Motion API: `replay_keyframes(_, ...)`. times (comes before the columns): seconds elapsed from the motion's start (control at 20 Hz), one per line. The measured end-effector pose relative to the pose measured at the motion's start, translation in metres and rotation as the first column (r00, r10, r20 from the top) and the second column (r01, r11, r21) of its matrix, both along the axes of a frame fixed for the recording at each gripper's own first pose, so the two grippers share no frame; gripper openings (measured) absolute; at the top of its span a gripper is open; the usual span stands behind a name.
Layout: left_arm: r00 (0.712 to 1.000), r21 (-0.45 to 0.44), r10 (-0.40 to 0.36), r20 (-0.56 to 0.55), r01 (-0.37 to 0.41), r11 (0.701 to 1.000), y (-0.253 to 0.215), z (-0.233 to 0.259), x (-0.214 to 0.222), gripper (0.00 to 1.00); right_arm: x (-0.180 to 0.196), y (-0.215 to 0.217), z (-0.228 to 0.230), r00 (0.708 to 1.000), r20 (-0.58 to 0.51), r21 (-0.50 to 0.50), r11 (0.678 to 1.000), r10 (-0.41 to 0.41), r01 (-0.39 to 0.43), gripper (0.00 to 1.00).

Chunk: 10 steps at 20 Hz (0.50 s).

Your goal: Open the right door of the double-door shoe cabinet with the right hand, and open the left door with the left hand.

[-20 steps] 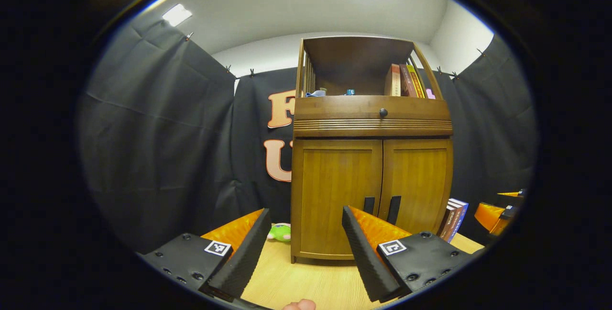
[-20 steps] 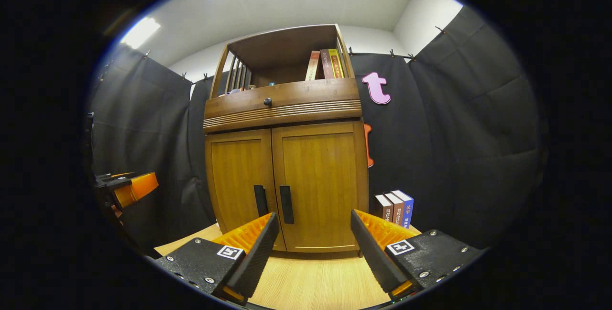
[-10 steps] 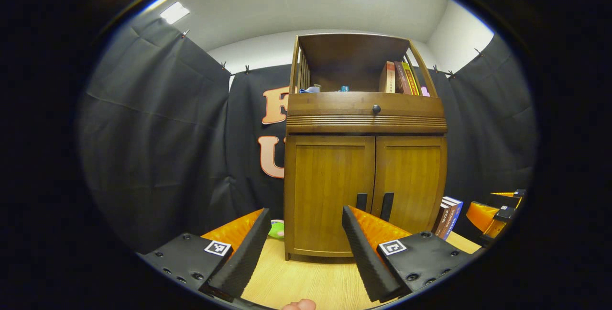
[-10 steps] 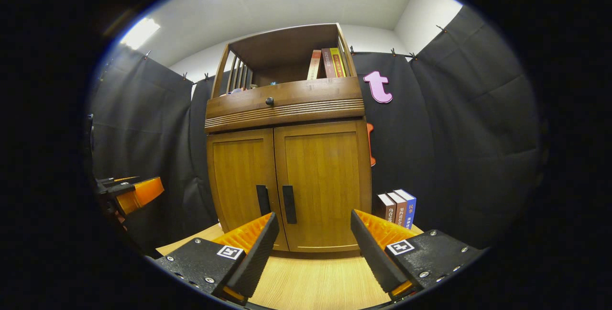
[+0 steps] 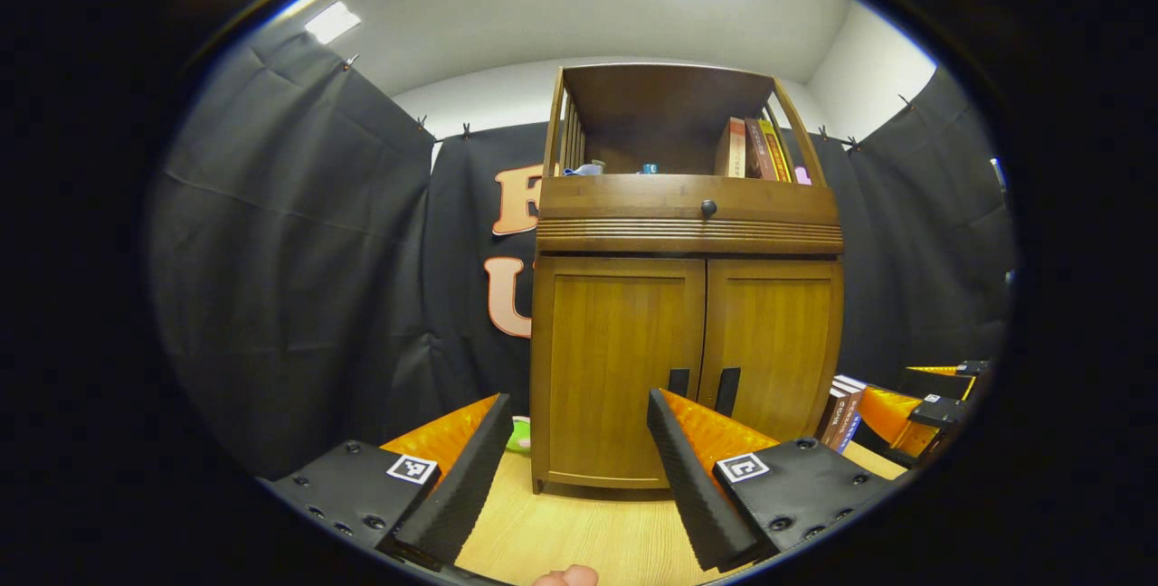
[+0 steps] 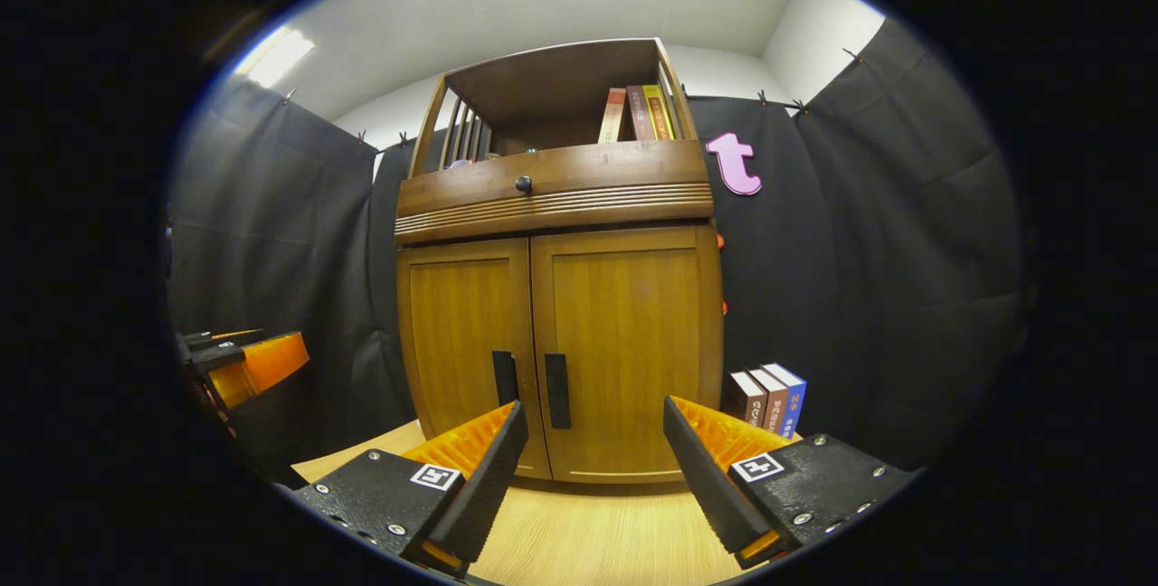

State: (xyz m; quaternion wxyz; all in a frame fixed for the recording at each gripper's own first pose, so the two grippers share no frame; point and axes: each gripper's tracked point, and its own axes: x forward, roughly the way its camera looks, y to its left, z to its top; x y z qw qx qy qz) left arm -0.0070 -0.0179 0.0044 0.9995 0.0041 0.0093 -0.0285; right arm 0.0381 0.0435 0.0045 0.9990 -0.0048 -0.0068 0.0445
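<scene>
Shoe cabinet [image 6: 561,333] on the bench [image 6: 588,541], both doors closed. My right gripper [image 6: 593,455] and left gripper [image 5: 574,450] have jaws spread, holding nothing, short of it. Right handle [image 6: 557,391] and left handle [image 5: 678,382] sit just beside each other; I could hook the wrong one.

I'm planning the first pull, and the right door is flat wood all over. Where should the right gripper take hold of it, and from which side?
Probably the dark upright handle at the inner edge of the right door, low down beside the centre seam. Come straight from the front with the open right gripper, one finger on each side of the bar; its narrow vertical shape suits that.
</scene>
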Motion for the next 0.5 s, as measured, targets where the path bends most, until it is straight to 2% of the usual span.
replay_keyframes(0.2,1.0,0.017,0.004,-0.006,-0.004,1.0,0.01,-0.002,-0.009,0.99,0.066,0.018,-0.003,0.999,0.03,0.011,1.0,0.014,-0.014,0.93)
replay_keyframes(0.3,1.0,0.021,0.013,-0.004,-0.012,1.0,0.016,0.001,-0.014,0.98,0.106,0.018,-0.018,0.999,-0.013,0.025,0.999,-0.03,0.03,0.93)
replay_keyframes(0.4,1.0,0.019,0.012,-0.003,-0.012,1.0,0.019,0.001,-0.019,0.96,0.144,0.034,-0.034,0.998,-0.057,0.052,0.999,-0.009,0.012,0.93)
replay_keyframes(0.5,1.0,0.028,0.004,-0.004,-0.004,1.0,0.02,0.001,-0.024,0.94,0.177,0.041,-0.054,0.996,-0.094,0.035,0.999,0.006,-0.002,0.94)
